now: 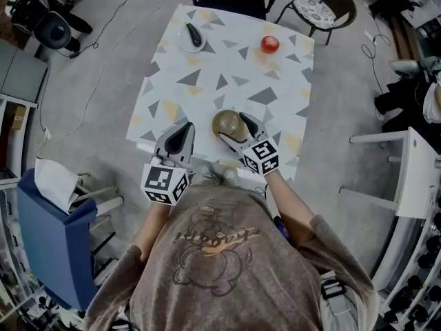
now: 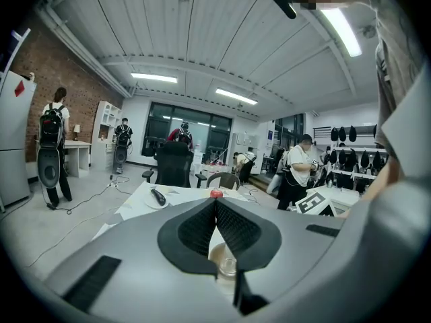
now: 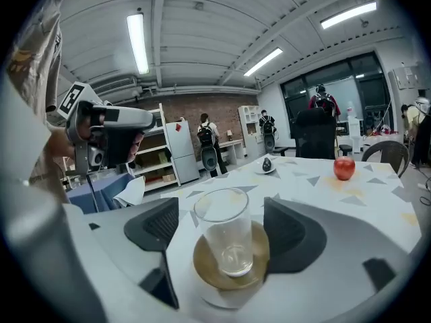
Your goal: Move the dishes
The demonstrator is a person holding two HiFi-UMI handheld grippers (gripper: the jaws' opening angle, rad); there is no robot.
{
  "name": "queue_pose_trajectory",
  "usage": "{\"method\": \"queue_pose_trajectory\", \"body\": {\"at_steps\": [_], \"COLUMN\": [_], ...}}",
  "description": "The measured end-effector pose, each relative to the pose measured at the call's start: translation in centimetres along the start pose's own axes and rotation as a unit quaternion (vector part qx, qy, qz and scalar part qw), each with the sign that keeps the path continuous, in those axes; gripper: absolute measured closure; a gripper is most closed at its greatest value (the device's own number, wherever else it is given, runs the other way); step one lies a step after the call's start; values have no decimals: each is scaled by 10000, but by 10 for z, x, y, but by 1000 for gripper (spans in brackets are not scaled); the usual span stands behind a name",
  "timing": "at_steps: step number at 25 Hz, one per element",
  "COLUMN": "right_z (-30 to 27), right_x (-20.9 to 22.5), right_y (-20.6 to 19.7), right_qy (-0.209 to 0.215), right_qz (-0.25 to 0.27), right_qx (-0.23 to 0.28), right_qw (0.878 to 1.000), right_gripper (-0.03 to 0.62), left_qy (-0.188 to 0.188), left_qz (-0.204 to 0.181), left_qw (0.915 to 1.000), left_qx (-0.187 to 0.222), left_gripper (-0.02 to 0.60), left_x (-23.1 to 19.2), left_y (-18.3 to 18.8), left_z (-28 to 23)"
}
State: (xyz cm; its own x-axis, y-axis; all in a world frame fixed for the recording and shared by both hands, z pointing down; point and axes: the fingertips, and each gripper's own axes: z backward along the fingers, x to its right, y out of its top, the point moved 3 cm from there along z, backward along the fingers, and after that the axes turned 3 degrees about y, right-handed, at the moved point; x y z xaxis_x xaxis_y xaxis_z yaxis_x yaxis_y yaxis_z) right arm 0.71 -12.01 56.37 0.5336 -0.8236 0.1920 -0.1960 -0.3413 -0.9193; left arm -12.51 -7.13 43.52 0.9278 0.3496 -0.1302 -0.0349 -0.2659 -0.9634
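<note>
At the near edge of the table (image 1: pixel 207 92), just in front of the person, a clear glass (image 3: pixel 225 237) stands upright on a brown saucer (image 3: pixel 201 264), and the right gripper (image 3: pixel 221 214) brackets the pair. Its jaws stand wide apart, one on each side, and neither pad touches the glass, so it has hold of nothing yet. That wide spread looks chosen to clear the glass and perhaps to take the saucer by its rim, though which of the two is meant cannot be told. The left gripper (image 2: pixel 215 206) hangs just beside it with its jaws closed tip to tip and empty, apparently parked out of the way rather than sharing the lift. Farther across the table, well apart from the grippers, sit a red apple (image 1: pixel 269 44) and a white plate (image 1: pixel 182 45) bearing a dark object.
</note>
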Motion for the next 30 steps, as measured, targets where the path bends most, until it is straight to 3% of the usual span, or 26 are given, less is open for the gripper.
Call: {"method": "queue_pose_trajectory", "body": {"at_steps": [13, 30], "right_z": [-21, -17], "right_x": [5, -1], "right_y": [-12, 6], "right_qy": [111, 157], "right_qz": [146, 498], "right_qx": [-196, -78], "right_qw": [9996, 9986], "right_gripper": [304, 309], "left_qy": [73, 30], "left_qz": [48, 78], "left_qw": [9998, 9998], "left_qx": [-190, -191], "left_gripper": [563, 563], "left_x": [-12, -9], "left_y": [-7, -8], "left_z": [-10, -16]}}
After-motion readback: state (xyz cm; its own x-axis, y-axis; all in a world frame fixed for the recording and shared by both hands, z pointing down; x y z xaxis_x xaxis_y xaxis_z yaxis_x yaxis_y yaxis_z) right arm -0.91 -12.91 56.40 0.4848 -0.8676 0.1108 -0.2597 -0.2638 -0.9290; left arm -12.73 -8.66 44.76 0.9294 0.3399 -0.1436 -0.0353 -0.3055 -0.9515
